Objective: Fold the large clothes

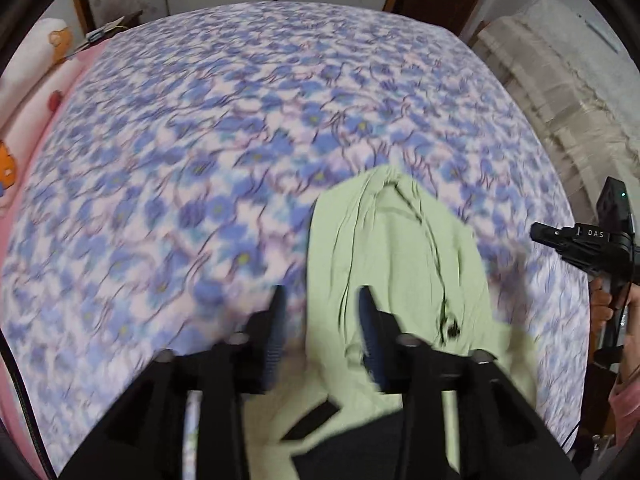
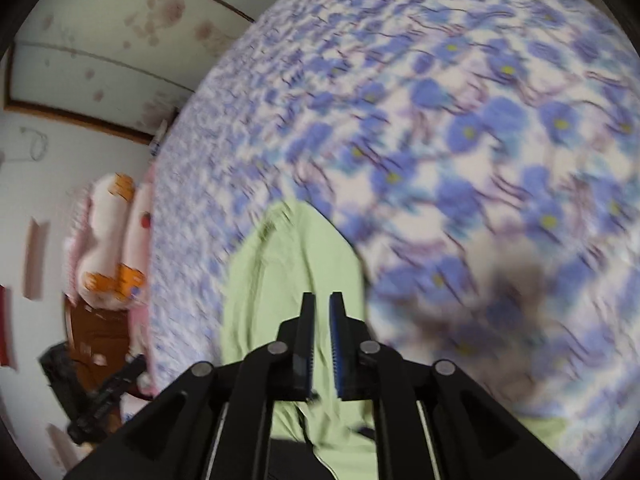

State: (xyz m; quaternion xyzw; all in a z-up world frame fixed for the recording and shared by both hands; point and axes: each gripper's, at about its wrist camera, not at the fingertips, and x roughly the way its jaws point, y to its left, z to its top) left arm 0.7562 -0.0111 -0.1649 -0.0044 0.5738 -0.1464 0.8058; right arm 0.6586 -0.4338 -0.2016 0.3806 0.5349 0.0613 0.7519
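A light green garment (image 1: 400, 264) with a thin black cord lies bunched near the front edge of the bed; it also shows in the right wrist view (image 2: 296, 268). My left gripper (image 1: 320, 300) is open above the garment's left edge, with nothing between its fingers. My right gripper (image 2: 322, 304) hovers over the garment with its fingers close together and a narrow gap between them, holding nothing I can see. The right gripper also shows at the right edge of the left wrist view (image 1: 538, 234). Both views are motion-blurred.
The bed (image 1: 240, 128) is covered with a blue-flowered sheet. Pink bedding and a white-and-orange plush toy (image 2: 108, 240) lie along its left side. A cloth-covered piece of furniture (image 1: 560, 92) stands to the right. A wardrobe and wall are behind.
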